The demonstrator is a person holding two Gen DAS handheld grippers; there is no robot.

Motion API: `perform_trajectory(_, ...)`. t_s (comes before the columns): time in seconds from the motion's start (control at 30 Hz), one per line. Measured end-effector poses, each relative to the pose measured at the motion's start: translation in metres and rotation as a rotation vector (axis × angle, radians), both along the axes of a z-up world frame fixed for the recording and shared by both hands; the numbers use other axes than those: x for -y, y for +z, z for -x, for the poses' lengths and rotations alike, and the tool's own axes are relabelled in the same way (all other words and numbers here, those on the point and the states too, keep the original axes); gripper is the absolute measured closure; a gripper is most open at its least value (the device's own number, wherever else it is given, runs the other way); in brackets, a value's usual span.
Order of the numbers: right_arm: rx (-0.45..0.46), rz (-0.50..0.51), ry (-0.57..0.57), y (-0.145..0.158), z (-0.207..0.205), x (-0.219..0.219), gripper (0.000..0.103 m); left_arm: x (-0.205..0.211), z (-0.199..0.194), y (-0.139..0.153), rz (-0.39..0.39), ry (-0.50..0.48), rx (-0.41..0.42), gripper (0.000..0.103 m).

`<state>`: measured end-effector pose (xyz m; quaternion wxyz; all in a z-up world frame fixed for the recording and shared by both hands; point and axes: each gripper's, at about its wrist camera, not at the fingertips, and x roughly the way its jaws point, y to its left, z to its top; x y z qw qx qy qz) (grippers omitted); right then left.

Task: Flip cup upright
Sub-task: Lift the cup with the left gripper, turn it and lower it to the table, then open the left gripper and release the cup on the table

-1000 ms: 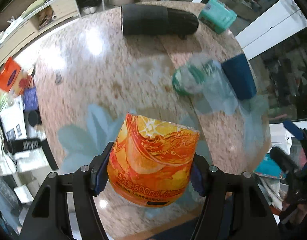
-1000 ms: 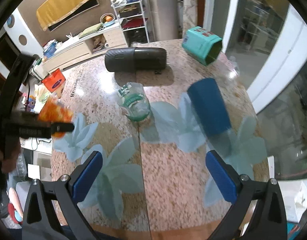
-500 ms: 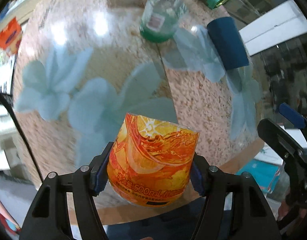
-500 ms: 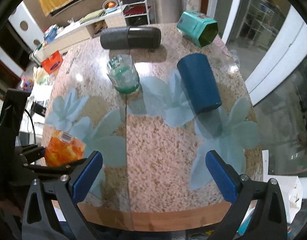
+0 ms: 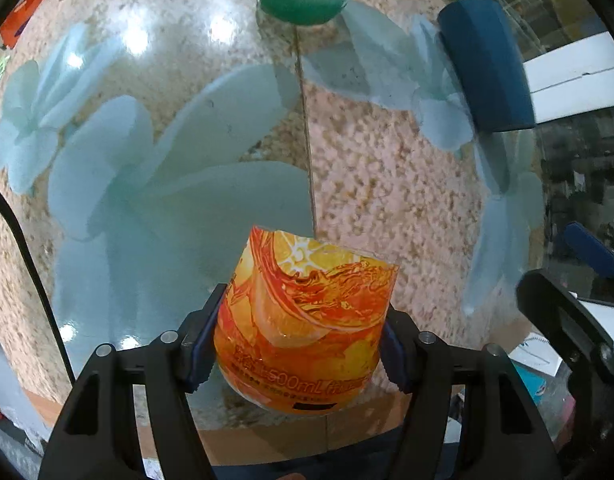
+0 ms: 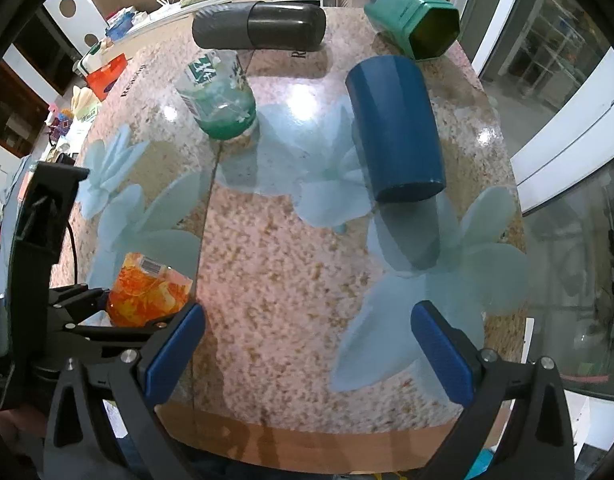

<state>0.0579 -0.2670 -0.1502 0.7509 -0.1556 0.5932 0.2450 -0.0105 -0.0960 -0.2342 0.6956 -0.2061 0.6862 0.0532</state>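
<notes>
My left gripper (image 5: 297, 350) is shut on an orange cup (image 5: 307, 320) with an orange-juice print, held near the table's front left edge; it also shows in the right wrist view (image 6: 147, 292). A dark blue cup (image 6: 395, 128) lies on its side right of centre, seen too in the left wrist view (image 5: 487, 68). My right gripper (image 6: 307, 356) is open and empty over the front of the table, short of the blue cup.
On the stone-pattern table (image 6: 291, 248) with pale flower prints: a clear green-tinted cup (image 6: 219, 96), a black cylinder (image 6: 259, 26) lying at the back, a teal hexagonal tin (image 6: 415, 28) on its side at back right. Glass doors stand to the right.
My left gripper has carried the orange cup toward the front left of the table and lower. My right gripper has moved forward, closer to the blue cup.
</notes>
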Motion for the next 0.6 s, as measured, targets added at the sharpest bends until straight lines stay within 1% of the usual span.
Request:
perform_trajectory(0.13, -0.016, -0.012, 0.019, -0.003, -0.002, 0.004, 0.000, 0.008, -0.004, -0.004, -0.033, 0.003, -0.001, 0.032)
perform_trajectory(0.23, -0.025, -0.028, 0.028, -0.007, 0.000, 0.004, 0.000, 0.013, -0.001, -0.005, -0.060, -0.010, -0.011, 0.029)
perform_trajectory(0.3, -0.030, -0.036, 0.033, -0.008, 0.000, 0.005, 0.000, 0.016, -0.002, -0.008, -0.076, -0.021, -0.029, 0.021)
perform_trajectory(0.33, -0.029, -0.039, 0.034, -0.009, -0.001, 0.005, 0.000, 0.016, -0.001, -0.010, -0.070, -0.024, -0.032, 0.019)
perform_trajectory(0.37, -0.030, -0.043, 0.036, -0.008, 0.000, 0.005, 0.000, 0.017, -0.006, -0.010, -0.062, -0.026, -0.033, 0.014)
perform_trajectory(0.4, -0.029, -0.047, 0.037, -0.009, 0.000, 0.005, 0.000, 0.017, -0.006, -0.011, -0.060, -0.026, -0.028, 0.008)
perform_trajectory(0.47, -0.028, -0.049, 0.036, -0.010, 0.000, 0.005, 0.000, 0.013, -0.003, -0.009, -0.056, -0.020, -0.008, 0.000)
perform_trajectory(0.6, -0.032, -0.060, 0.021, -0.011, 0.001, 0.007, 0.000, 0.000, 0.002, -0.001, -0.040, -0.020, 0.012, 0.000)
